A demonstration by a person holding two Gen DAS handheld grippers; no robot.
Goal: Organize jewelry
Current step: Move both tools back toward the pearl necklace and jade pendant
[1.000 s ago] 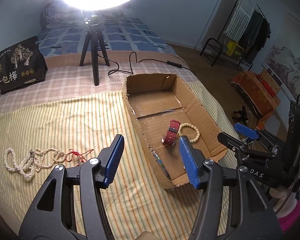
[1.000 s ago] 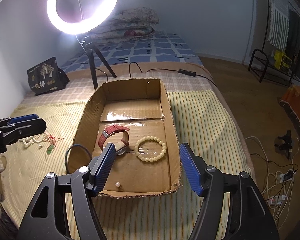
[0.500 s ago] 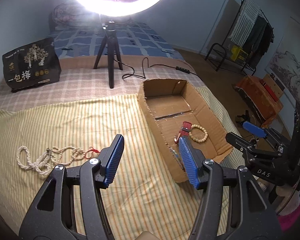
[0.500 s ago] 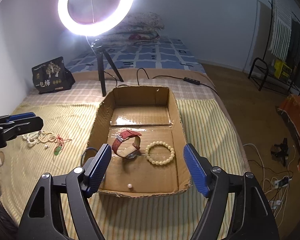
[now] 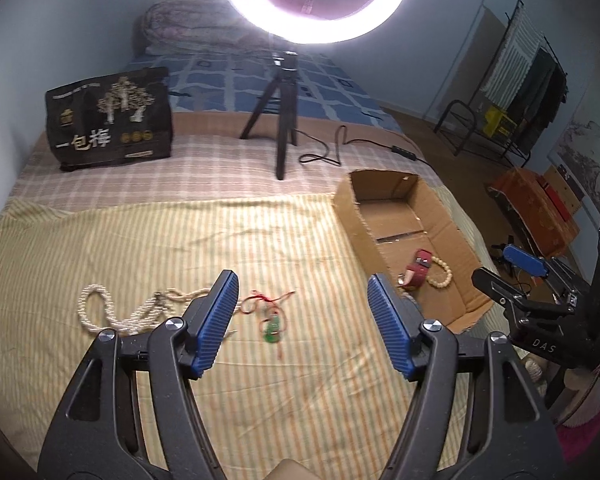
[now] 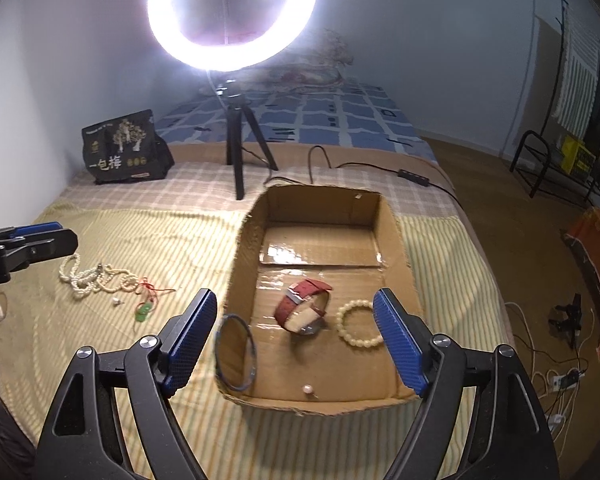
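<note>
A cardboard box (image 6: 396, 236) on the striped bedcover holds a red watch (image 6: 302, 310), a cream bead bracelet (image 6: 358, 328), a blue bangle (image 6: 236, 354) leaning on its left wall and a loose pearl (image 6: 308, 389). On the cover to its left lie a pearl necklace (image 5: 112, 310), a red cord with a green pendant (image 5: 272, 322) and a small earring (image 6: 117, 301). My left gripper (image 5: 302, 320) is open and empty above the pendant. My right gripper (image 6: 296, 340) is open and empty above the box's near end.
A ring light on a black tripod (image 6: 236, 136) stands behind the box, its cable (image 6: 380, 168) trailing right. A black printed bag (image 5: 110, 120) stands at the back left. The bed edge drops to a floor with cables (image 6: 548, 364) on the right.
My left gripper has swung left from the box to over the pendant and necklace. My right gripper has drawn back a little from the box. Both stay open.
</note>
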